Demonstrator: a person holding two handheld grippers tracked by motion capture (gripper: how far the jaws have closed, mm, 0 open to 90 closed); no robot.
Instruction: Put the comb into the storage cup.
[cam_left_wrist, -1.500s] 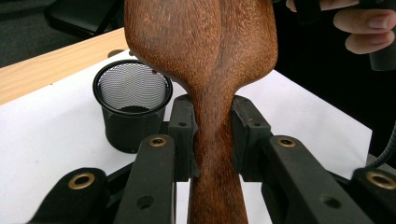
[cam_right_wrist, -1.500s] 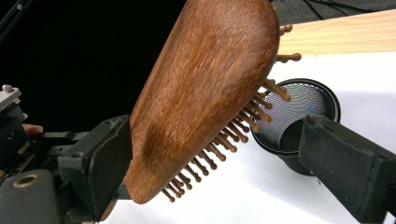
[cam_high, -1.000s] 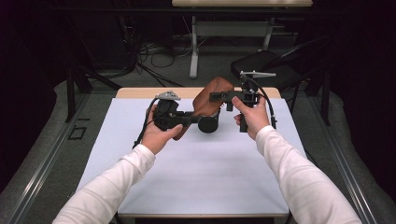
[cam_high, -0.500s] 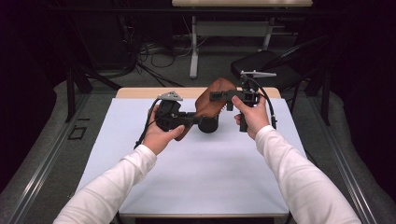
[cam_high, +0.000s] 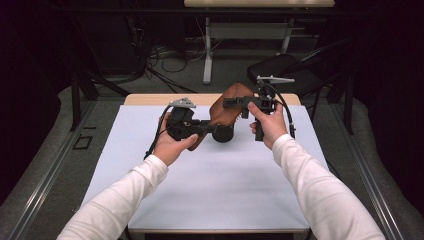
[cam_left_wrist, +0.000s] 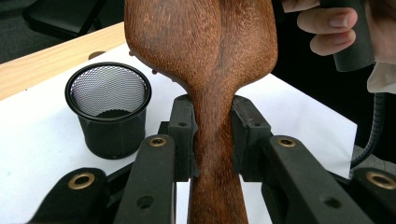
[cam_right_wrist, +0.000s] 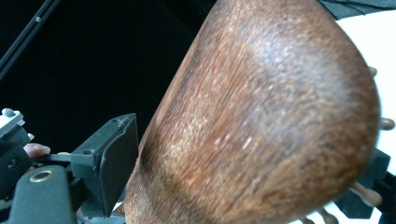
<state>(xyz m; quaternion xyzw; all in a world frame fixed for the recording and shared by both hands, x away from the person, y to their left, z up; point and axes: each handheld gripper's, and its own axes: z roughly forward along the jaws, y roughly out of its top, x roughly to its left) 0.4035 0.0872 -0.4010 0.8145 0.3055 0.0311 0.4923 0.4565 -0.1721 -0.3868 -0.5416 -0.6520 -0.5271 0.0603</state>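
My left gripper (cam_left_wrist: 212, 140) is clamping the narrow neck of the stiff, smooth brown wooden hairbrush (cam_left_wrist: 205, 51), right gripper (cam_right_wrist: 243, 154) jaws straddling its broad head, probably slippery.

The wooden brush (cam_left_wrist: 205, 70) hides the right claw's far pad; its handle runs off the bottom edge

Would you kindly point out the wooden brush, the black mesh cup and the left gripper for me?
wooden brush (cam_left_wrist: 205, 42), left gripper view, on the broad back of its head.
black mesh cup (cam_left_wrist: 109, 93), left gripper view, on its inner mesh wall.
left gripper (cam_left_wrist: 212, 135), left gripper view, between its jaws, shut on the handle.
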